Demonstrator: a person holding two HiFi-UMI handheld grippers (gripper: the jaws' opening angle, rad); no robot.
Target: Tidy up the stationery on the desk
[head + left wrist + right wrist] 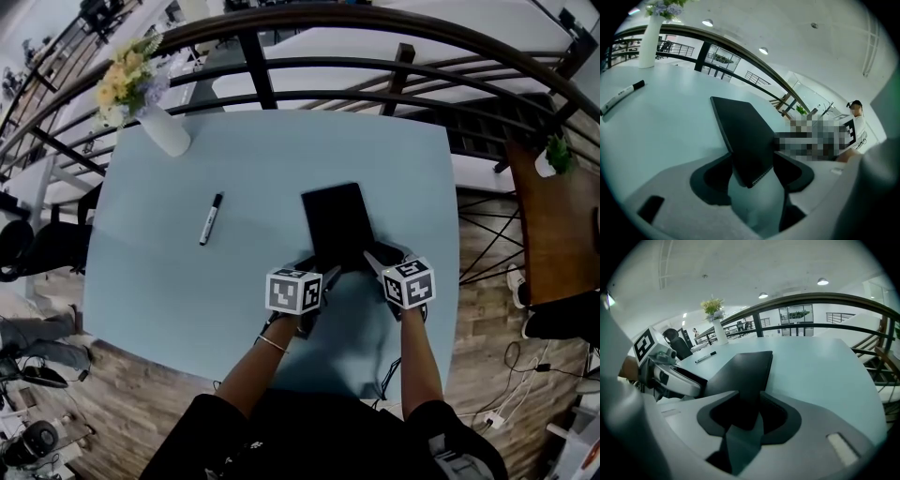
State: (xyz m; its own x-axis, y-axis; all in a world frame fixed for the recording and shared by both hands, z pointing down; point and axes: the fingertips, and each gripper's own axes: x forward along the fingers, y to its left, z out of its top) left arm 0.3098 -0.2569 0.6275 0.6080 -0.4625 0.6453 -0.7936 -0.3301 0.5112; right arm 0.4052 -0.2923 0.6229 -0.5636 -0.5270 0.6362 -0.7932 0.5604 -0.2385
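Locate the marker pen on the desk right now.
In the head view the marker pen lies on the left half of the desk, between the flower vase behind it and the black notebook to its right.

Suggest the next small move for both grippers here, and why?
Probably close both jaws on the black notebook. Its near corners already sit between the jaws of the left gripper and right gripper, which stand apart, not visibly pressing it, so a grip must come before any lift.
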